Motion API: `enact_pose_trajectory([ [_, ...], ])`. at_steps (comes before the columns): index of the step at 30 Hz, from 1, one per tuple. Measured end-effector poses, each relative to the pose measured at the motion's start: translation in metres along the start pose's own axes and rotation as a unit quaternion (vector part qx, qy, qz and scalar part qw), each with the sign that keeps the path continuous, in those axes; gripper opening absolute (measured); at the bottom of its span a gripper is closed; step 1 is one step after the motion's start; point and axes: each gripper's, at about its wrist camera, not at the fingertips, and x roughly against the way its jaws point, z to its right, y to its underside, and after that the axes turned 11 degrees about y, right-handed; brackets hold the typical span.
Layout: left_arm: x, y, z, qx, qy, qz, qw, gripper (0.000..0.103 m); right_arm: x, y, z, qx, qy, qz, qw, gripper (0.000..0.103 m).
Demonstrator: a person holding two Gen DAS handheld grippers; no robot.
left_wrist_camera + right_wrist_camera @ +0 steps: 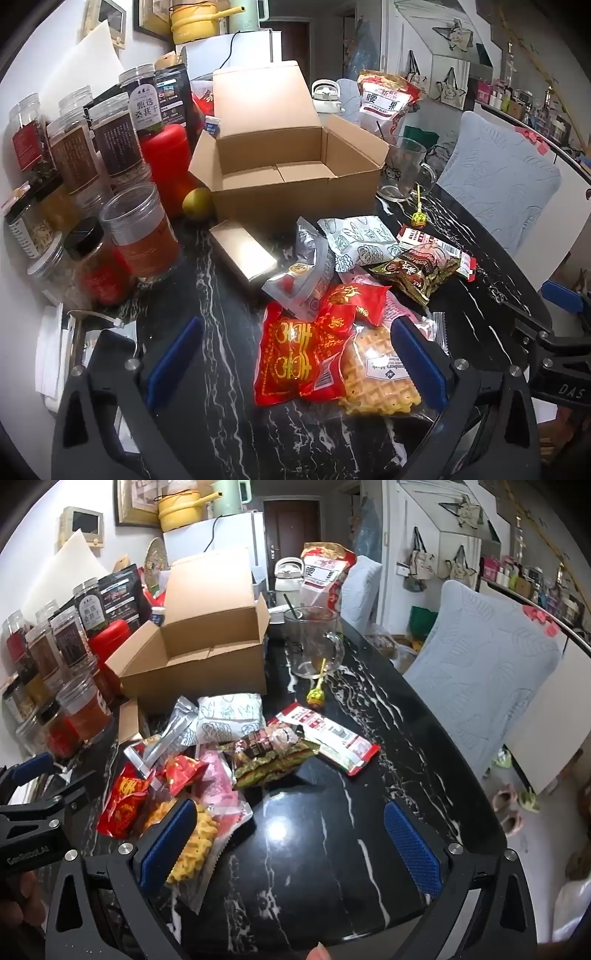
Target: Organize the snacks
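An open cardboard box stands empty at the back of the black marble table. In front of it lies a loose heap of snack packets: a red packet, a waffle pack, a silver pouch, a white patterned pack, a green-brown pack and a red-white bar. My left gripper hangs open over the red packet and waffle. My right gripper is open above bare tabletop, its left finger over the waffle's edge.
Several jars and a red canister crowd the left side. A glass mug, a lollipop, a cashew bag and a small tan box stand around. Padded chairs line the right edge.
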Motion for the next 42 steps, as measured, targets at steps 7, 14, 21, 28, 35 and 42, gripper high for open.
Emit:
enact_pose_trajectory([
  [7,0.0035,-0.0003,0.0069,-0.001,0.003,0.002,1.0,0.103,0.0013,-0.0004,-0.0014,0.002,0.002,0.002,1.0,0.103],
  [14,0.0041,0.0019,0.0041,-0.001,0.011,0.004,0.9999,0.103,0.0041,0.0013,-0.0036,0.002,0.004,0.004,1.0,0.103],
  [21,0.0049,0.0026,0.0022,0.0,0.018,0.003,0.9998,0.103,0.0045,-0.0017,-0.0029,0.002,0.003,0.004,1.0,0.103],
  [28,0.0051,0.0032,0.0022,0.001,0.022,0.001,0.9998,0.103,0.0032,-0.0035,-0.0022,0.002,0.004,0.006,1.0,0.103],
  [35,0.004,0.0037,0.0013,0.005,0.026,-0.001,0.9996,0.103,0.0044,-0.0017,-0.0039,0.003,0.001,0.008,1.0,0.103],
  [42,0.0046,0.0031,0.0016,0.001,0.024,-0.001,0.9997,0.103,0.004,-0.0022,-0.0035,0.004,0.0,0.009,1.0,0.103],
])
